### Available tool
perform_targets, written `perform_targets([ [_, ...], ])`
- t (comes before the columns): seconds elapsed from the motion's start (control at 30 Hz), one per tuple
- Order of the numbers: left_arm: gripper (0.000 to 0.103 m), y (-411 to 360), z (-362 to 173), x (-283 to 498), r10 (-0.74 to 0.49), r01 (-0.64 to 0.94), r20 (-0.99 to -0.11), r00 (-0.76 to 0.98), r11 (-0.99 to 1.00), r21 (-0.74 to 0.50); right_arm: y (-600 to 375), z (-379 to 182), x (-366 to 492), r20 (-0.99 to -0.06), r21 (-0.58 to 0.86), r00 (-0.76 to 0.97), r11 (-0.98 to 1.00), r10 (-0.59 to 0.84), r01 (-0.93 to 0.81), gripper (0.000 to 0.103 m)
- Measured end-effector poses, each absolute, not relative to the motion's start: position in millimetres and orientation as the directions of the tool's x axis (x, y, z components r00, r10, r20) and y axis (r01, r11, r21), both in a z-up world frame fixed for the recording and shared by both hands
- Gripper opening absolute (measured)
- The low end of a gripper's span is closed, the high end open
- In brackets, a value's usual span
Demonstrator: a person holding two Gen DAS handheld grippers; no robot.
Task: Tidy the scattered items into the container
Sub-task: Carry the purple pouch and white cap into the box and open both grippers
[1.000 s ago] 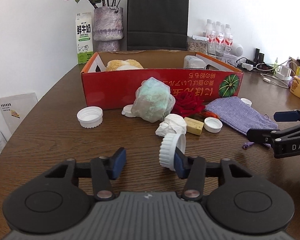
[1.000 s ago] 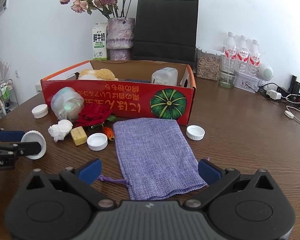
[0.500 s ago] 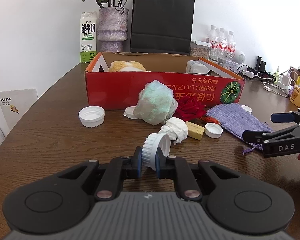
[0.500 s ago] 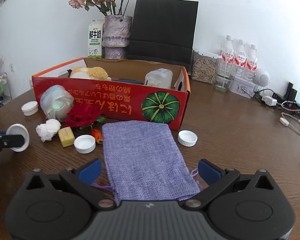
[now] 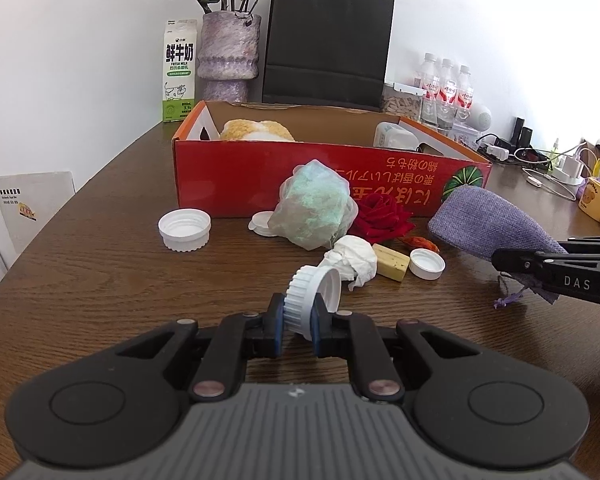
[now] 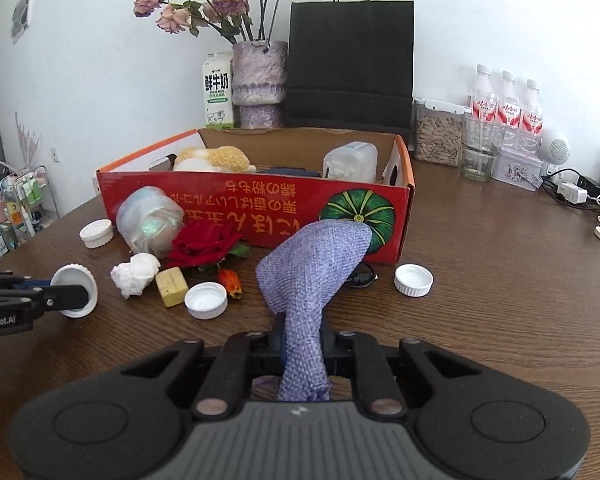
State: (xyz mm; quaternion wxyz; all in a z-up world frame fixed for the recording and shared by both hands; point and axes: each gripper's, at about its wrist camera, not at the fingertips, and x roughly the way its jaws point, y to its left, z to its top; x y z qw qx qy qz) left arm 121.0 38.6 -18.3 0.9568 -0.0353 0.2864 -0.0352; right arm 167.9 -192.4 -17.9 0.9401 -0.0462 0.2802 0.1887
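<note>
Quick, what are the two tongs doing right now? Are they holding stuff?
Left tongs: closed on the white ribbed cap.
Right tongs: closed on the purple cloth pouch.

The dark wooden worktop point(image 6: 500, 288) carries a red cardboard box point(image 6: 260, 216) with a milk carton point(image 6: 218, 94) and vase point(image 6: 259, 84) behind it. Before the box lie white caps point(image 6: 206, 300), crumpled tissue point(image 6: 136, 274), a red rose point(image 6: 204, 244) and a yellow block point(image 6: 172, 286).
</note>
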Motion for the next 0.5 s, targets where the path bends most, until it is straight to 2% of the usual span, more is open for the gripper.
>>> perform_targets([
  [0.33, 0.013, 42, -17, 120, -0.068, 0.016, -0.544, 0.836, 0.995, -0.101, -191, -11, 154, -0.492, 0.013, 0.810, 0.933, 0.319, -0.360, 0.011],
  [0.5, 0.013, 43, -6, 118, -0.088, 0.023, -0.517, 0.852, 0.991, -0.130, -190, -9, 152, -0.477, 0.016, 0.818, 0.933, 0.322, -0.359, 0.011],
])
